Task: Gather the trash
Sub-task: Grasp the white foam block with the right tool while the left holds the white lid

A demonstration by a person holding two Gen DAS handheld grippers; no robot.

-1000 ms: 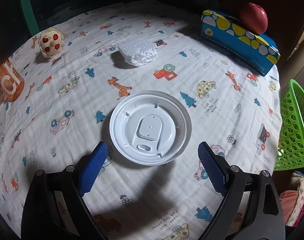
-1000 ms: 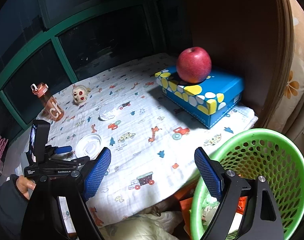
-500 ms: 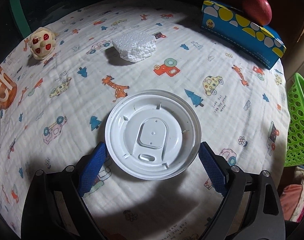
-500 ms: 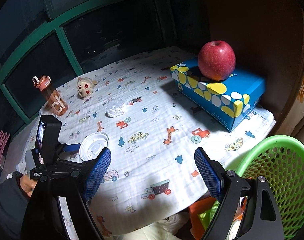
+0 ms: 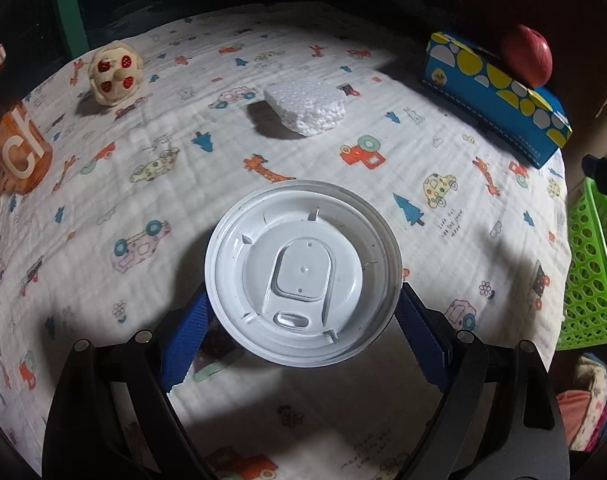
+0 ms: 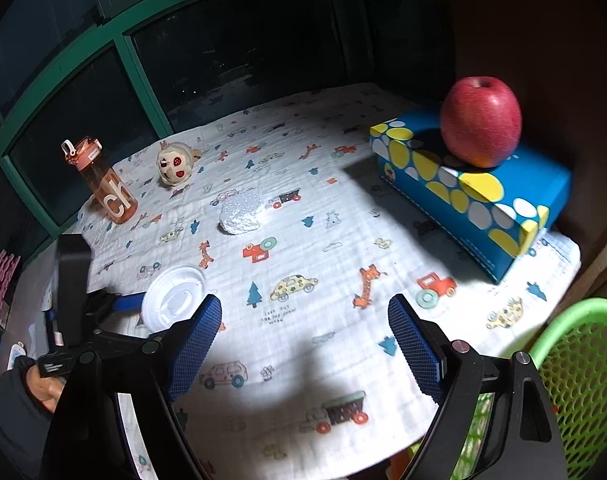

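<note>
A white plastic cup lid [image 5: 303,274] lies between the blue pads of my left gripper [image 5: 303,312]; the pads touch its two sides and the lid looks slightly raised off the cloth. It also shows in the right wrist view [image 6: 174,298]. A white foam chunk [image 5: 305,108] lies farther back on the cloth, also seen in the right wrist view [image 6: 242,212]. My right gripper [image 6: 305,336] is open and empty above the table's near edge. A green mesh basket [image 6: 579,372] stands at the right, below table level.
A blue and yellow box [image 6: 475,192] with a red apple [image 6: 481,122] on top stands at the back right. An orange bottle [image 6: 103,188] and a small cream toy [image 6: 175,164] stand at the back left. The patterned cloth [image 6: 323,248] covers the table.
My left gripper moved forward around the lid and closed until its pads met the lid's sides. My right gripper swung left and up, away from the basket.
</note>
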